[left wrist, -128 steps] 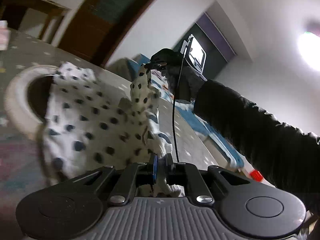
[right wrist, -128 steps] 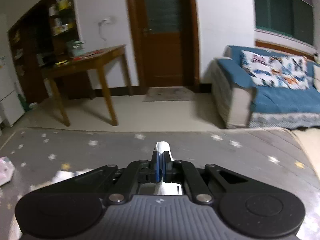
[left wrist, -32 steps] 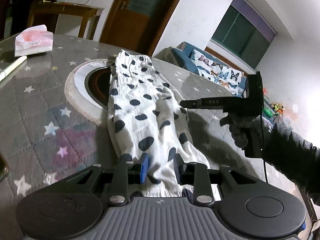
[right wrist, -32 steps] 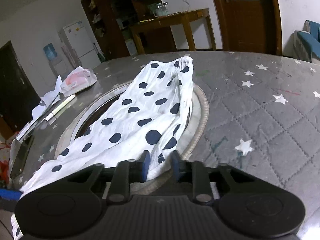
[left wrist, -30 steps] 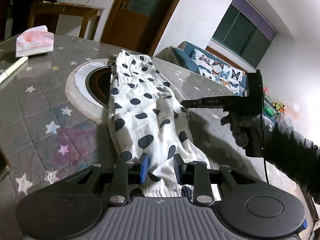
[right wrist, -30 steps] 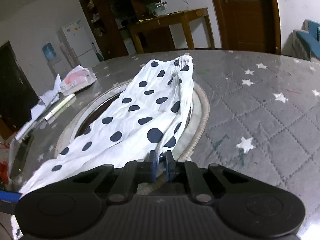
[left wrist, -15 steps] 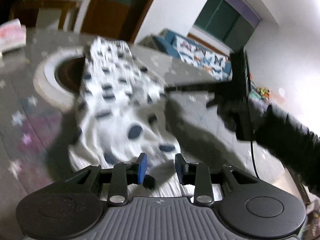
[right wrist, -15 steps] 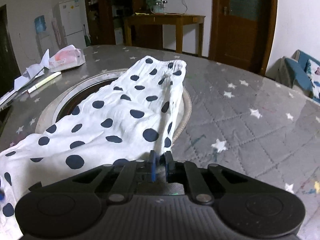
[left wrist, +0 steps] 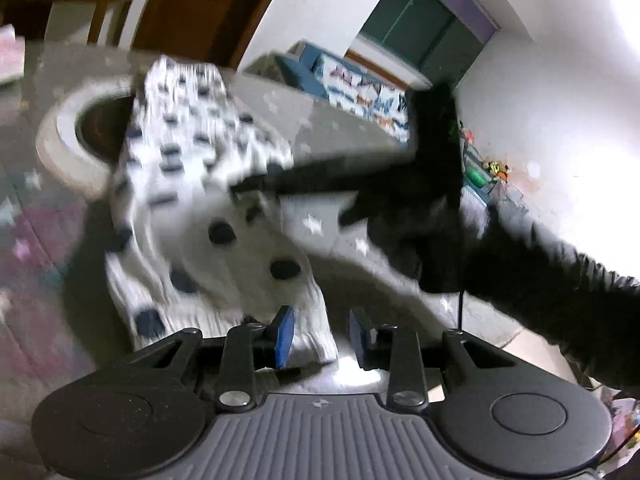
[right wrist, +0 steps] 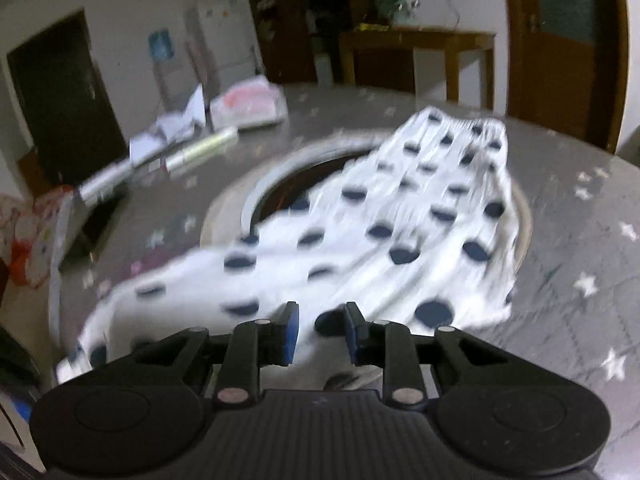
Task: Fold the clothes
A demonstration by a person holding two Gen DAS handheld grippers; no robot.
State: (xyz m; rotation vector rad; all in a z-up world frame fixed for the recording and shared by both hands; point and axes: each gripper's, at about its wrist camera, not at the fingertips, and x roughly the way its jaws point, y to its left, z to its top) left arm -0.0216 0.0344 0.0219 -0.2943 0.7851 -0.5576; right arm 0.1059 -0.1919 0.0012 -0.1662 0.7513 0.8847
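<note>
Spotted garment (right wrist: 400, 232) is lying flat across the worktop (right wrist: 580, 240).
Left claw (left wrist: 322, 334) and right claw (right wrist: 318, 330) are both gaping, gripping nothing.

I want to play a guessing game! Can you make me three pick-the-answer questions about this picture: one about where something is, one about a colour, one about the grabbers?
1. Where does the cloth lie?
A. on a sofa
B. over the ring in the table
C. on the floor

2. What colour are its dots?
A. red
B. green
C. dark blue

3. How are the left gripper and right gripper?
A. both open
B. both shut
C. one shut

Answers: 1 B, the cloth covers part of the ring. 2 C, dark dots on white. 3 A, a gap shows between each pair of pads.
</note>
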